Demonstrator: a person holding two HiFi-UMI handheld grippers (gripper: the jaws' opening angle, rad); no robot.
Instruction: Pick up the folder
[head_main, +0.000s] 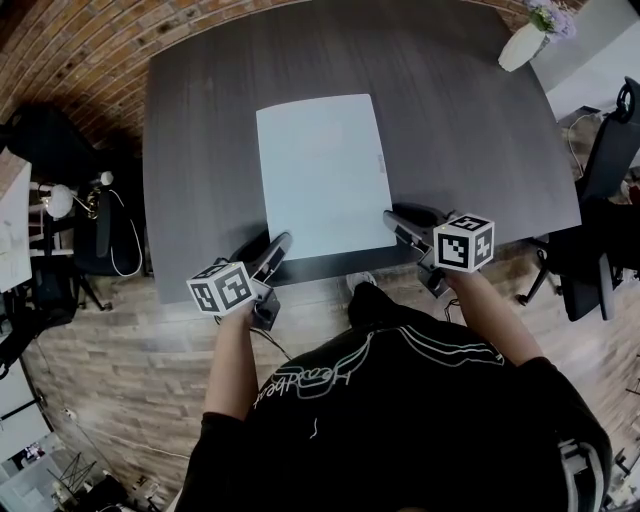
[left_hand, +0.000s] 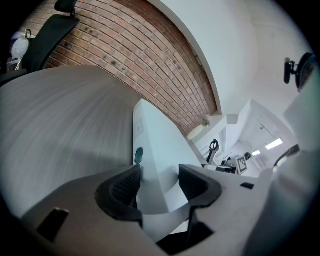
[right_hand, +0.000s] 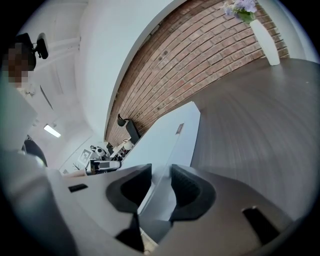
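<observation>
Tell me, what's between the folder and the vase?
Nothing. Only bare table lies between the folder and the vase, as the head view shows.

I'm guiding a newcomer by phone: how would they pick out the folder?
Find the dark table by the brick wall. The folder lies near its front edge: a flat pale blue rectangle, unlike the upright white vase at the far right corner.

Head view: high above folder (head_main: 322, 175), facing steeply down, whole table (head_main: 200, 130) seen. Left, right gripper views: low, close at folder's near corners, facing brick wall (left_hand: 150, 65). All share folder.
</observation>
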